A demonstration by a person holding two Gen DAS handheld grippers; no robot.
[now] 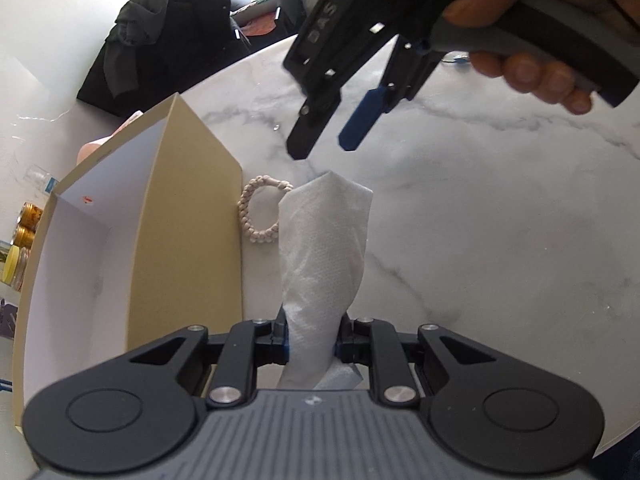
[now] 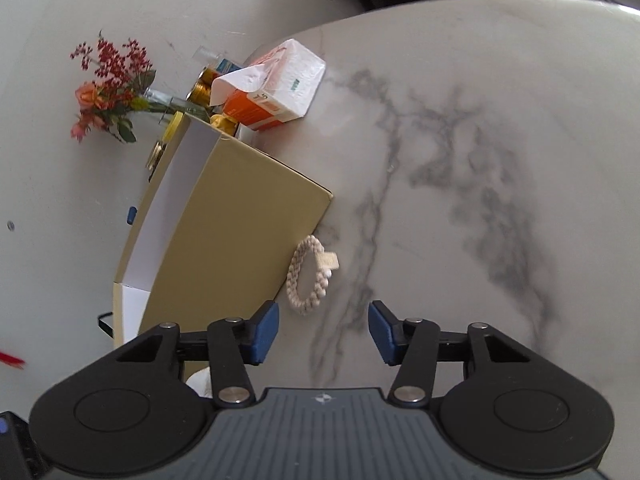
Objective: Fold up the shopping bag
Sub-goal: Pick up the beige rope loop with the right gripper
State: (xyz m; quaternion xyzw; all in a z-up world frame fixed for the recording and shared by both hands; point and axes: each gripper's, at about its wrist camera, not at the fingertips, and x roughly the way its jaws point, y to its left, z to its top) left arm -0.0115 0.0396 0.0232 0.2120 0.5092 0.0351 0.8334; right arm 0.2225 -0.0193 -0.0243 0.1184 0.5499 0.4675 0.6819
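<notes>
A tan paper shopping bag (image 1: 188, 216) with a white inside lies open on the marble table (image 1: 480, 240), its mouth toward the left. Its braided cream rope handle (image 1: 256, 216) rests on the table beside it. My left gripper (image 1: 312, 340) is shut on a crumpled white paper tissue (image 1: 324, 232) that sticks up and forward between the jaws. My right gripper (image 1: 323, 148), held by a hand, hovers open just above the tissue's tip. In the right wrist view, the right gripper (image 2: 323, 334) holds nothing, with the bag (image 2: 240, 216) and rope handle (image 2: 310, 276) just ahead on its left.
An orange-and-white tissue box (image 2: 276, 88) sits beyond the bag, with gold-lidded jars (image 2: 202, 88) and a vase of red and orange flowers (image 2: 108, 88) near the table's edge. A dark jacket (image 1: 160, 40) lies past the table's far rim.
</notes>
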